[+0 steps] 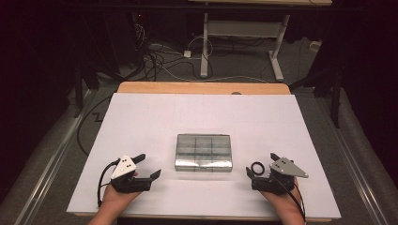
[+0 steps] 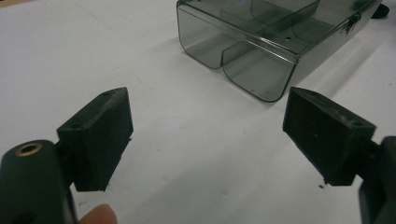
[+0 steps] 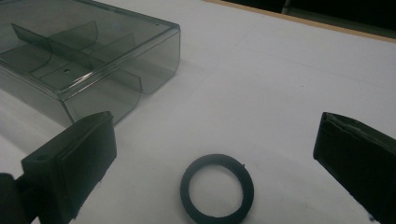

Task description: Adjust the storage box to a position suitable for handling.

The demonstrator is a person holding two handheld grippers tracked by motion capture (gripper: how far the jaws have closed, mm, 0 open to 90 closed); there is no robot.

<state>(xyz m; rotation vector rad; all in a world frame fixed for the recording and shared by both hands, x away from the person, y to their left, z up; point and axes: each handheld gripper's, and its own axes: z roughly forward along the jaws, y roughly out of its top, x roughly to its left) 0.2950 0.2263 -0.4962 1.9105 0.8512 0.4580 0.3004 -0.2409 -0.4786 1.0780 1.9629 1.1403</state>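
Note:
A clear smoky plastic box [image 1: 204, 152] with inner dividers lies shut in the middle of the white sheet; it also shows as the box [image 2: 261, 42] and the box [image 3: 79, 60]. A small black ring [image 1: 257, 167] lies flat on the sheet just right of the box, and the ring [image 3: 217, 193] sits between my right jaws, untouched. My right gripper [image 1: 261, 165] is open around it. My left gripper [image 1: 147, 165] is open and empty, left of the box's near corner; in its own view the left gripper [image 2: 205, 135] has bare sheet between its jaws.
A white sheet [image 1: 155, 117] covers a wooden table [image 1: 187, 87]. Beyond the far edge stand a desk frame [image 1: 244, 33] and tangled cables [image 1: 159, 56] on the floor. Dark stands flank the table.

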